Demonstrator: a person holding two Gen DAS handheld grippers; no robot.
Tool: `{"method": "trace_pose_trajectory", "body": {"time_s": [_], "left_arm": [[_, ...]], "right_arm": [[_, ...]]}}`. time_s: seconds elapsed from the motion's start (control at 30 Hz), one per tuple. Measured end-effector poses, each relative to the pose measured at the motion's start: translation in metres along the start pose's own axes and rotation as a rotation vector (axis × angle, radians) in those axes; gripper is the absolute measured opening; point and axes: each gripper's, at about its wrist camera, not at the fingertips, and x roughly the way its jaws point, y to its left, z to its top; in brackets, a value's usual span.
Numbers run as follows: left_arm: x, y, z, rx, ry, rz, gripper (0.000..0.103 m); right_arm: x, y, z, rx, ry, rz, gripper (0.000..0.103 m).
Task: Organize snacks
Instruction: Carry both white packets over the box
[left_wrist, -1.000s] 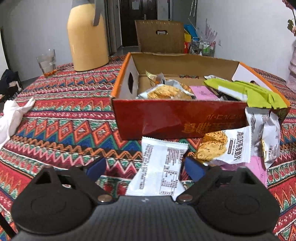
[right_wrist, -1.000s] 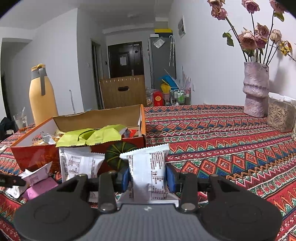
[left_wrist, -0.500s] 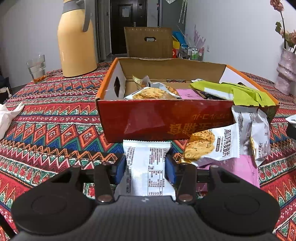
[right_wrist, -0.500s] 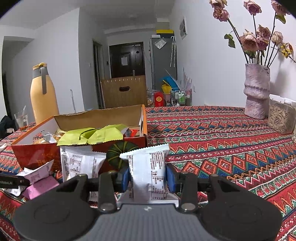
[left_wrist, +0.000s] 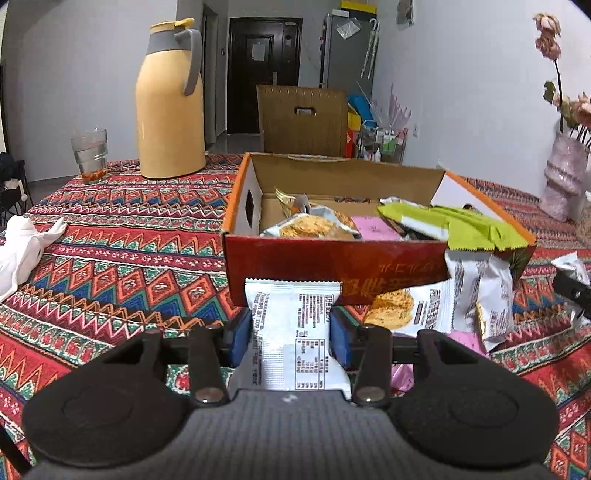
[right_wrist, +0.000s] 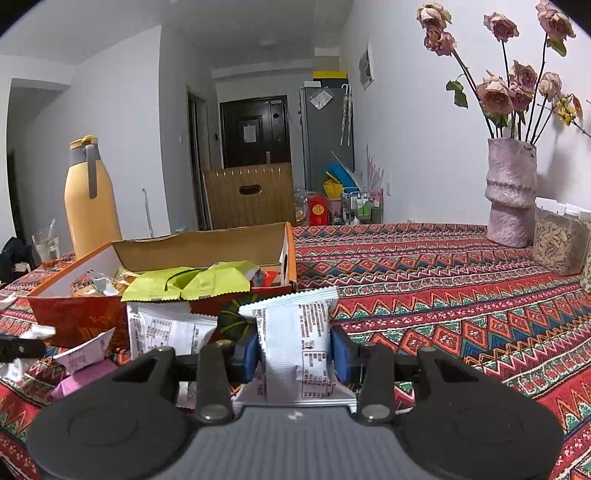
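Two packets held, one per gripper.
Your left gripper (left_wrist: 291, 341) jaws clamp one white packet (left_wrist: 293, 332); your right gripper (right_wrist: 294, 356) jaws clamp another (right_wrist: 295, 347), both before the box (left_wrist: 332, 258) on the desk (left_wrist: 129, 251).

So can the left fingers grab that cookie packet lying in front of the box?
Probably not yet: the left gripper is shut on a white packet. The cookie packet itself lies uncovered beside it.
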Motion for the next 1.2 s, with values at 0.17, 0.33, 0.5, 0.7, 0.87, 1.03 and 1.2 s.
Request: {"method": "trace_pose_trajectory", "body": {"time_s": [0.17,0.33,0.5,0.7,0.87,1.03,1.2], "left_arm": [[-0.014,-0.002,0.006,0.007,-0.032,-0.017,0.045],[-0.027,-0.009,0.016,0.020,-0.068,-0.033,0.045],[-0.034,-0.013,0.027,0.025,-0.099,-0.039,0.045],[-0.039,-0.019,0.042,0.021,-0.137,-0.041,0.045],[-0.039,-0.025,0.057,0.022,-0.168,-0.047,0.045],[-0.032,-0.031,0.073,0.015,-0.187,-0.053,0.045],[-0.020,-0.033,0.089,-0.006,-0.198,-0.056,0.045]], "right_arm": [[-0.007,0.004,0.005,-0.006,-0.011,0.013,0.039],[-0.016,0.011,0.014,-0.005,-0.031,0.037,0.039],[-0.022,0.023,0.025,-0.019,-0.058,0.059,0.039],[-0.023,0.039,0.043,-0.036,-0.093,0.081,0.039],[-0.016,0.053,0.061,-0.058,-0.113,0.095,0.039],[-0.003,0.064,0.076,-0.062,-0.128,0.099,0.039],[0.015,0.070,0.088,-0.060,-0.132,0.096,0.039]]}}
